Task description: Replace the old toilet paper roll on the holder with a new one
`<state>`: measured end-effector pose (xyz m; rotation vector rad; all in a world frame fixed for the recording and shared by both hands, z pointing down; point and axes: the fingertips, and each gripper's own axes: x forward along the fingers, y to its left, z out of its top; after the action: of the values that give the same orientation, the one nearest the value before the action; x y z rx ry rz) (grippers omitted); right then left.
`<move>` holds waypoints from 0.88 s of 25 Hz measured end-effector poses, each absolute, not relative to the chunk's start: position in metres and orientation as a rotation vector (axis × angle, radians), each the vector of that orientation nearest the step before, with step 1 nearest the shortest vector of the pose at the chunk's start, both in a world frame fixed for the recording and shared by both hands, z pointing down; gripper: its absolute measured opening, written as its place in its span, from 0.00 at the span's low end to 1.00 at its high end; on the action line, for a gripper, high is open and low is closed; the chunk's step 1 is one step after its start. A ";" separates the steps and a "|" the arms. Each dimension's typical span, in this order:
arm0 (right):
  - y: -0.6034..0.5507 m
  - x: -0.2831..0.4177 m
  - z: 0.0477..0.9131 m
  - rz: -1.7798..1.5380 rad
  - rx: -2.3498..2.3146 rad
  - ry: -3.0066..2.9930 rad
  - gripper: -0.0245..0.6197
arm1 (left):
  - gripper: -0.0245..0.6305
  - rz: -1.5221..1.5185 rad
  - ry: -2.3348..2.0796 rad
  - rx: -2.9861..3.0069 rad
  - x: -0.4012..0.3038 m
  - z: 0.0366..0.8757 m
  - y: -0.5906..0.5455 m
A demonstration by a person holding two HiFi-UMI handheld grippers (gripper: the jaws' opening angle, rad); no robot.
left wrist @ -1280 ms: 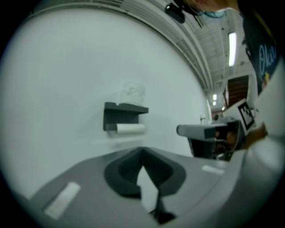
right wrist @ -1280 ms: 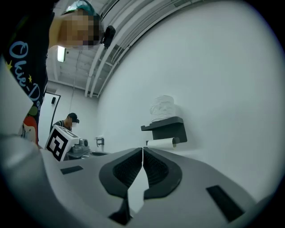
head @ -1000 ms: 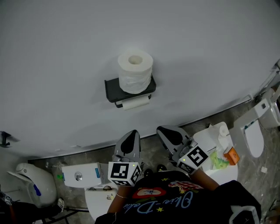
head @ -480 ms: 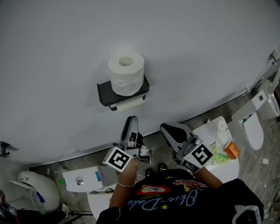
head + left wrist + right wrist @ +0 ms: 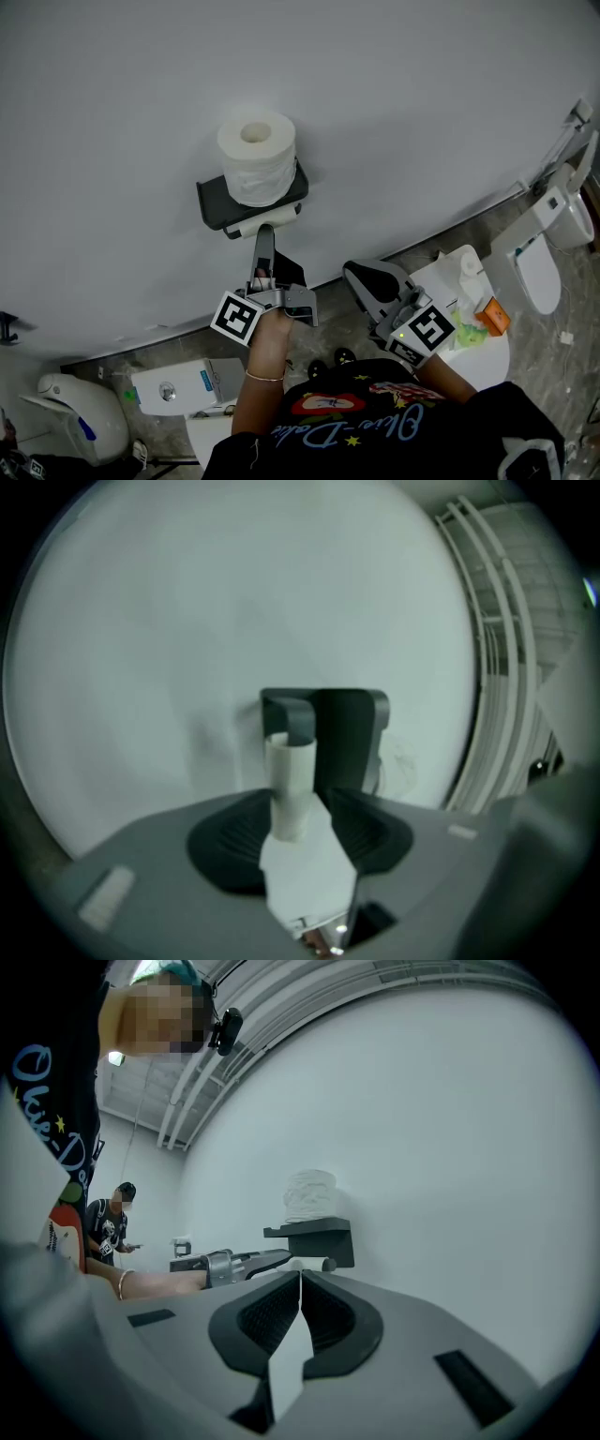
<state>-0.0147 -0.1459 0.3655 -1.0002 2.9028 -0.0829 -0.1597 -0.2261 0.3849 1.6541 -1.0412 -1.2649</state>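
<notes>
Two tongs, left tongs (image 5: 265, 239) and right tongs (image 5: 360, 276), one full roll (image 5: 256, 159), one bare core (image 5: 289, 761), one holder (image 5: 211, 202)

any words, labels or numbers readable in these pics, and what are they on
No text reads cleanly.
Black shirt: pale cursive lettering, too stylised and warped to quote.
Left marker cube and right marker cube: black-and-white square patterns, no letters.
Orange packet: print too small to read.

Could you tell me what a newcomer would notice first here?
A full white toilet paper roll stands on the dark wall holder, centre of the head view. Just below, the left hand-held gripper, jaws opening and nothing gripped, points at the nearly bare old roll under it.
</notes>
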 end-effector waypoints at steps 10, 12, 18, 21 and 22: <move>-0.146 -0.012 0.365 -0.081 -1.001 2.912 0.06 | 0.29 -1.287 -1.086 1.591 -0.165 0.389 -0.245; -0.146 -0.010 0.366 -0.080 -1.008 2.913 0.06 | 0.29 -1.286 -1.092 1.594 -0.164 0.389 -0.246; -0.147 -0.002 0.367 -0.077 -1.031 2.910 0.06 | 0.29 -1.244 -1.064 1.627 -0.144 0.390 -0.251; -0.147 0.006 0.367 -0.070 -1.058 2.902 0.06 | 0.29 -1.184 -1.024 1.654 -0.120 0.392 -0.259; -0.147 0.010 0.366 -0.066 -1.072 2.896 0.06 | 0.29 -1.167 -1.008 1.650 -0.111 0.394 -0.262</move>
<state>0.0096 -0.1471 0.3663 -1.0720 2.8962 -0.0656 -0.1113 -0.2624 0.3938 1.6502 -1.0082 -1.1673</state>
